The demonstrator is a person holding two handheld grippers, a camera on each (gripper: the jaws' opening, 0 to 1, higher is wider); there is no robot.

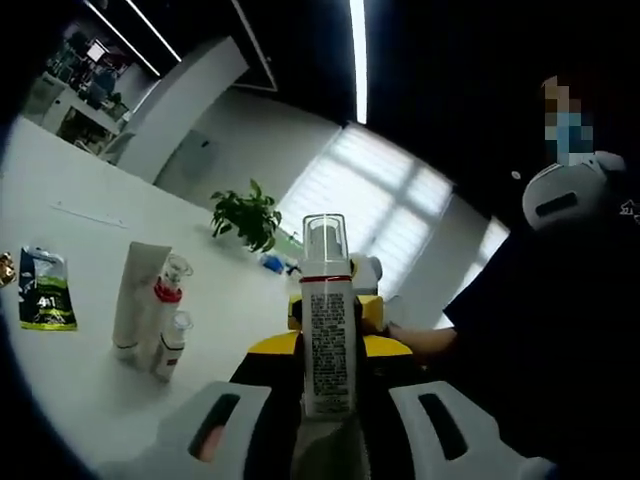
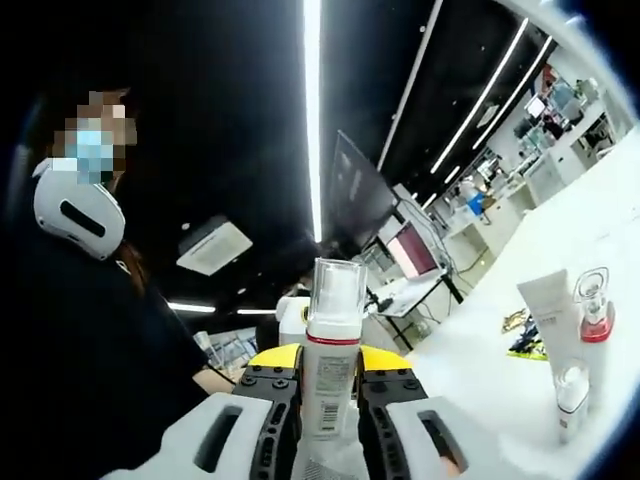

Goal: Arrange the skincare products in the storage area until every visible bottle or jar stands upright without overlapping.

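While both our left gripper (image 1: 330, 425) and right gripper (image 2: 330, 435) seemingly clamp one upright pump bottle (image 1: 328, 330), the white tube (image 1: 138, 295) stands nearby.

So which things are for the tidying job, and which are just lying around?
For the job:
pump bottle, held between both grippers
white tube
red-collared bottle
small bottle

Just lying about:
green packet
plant
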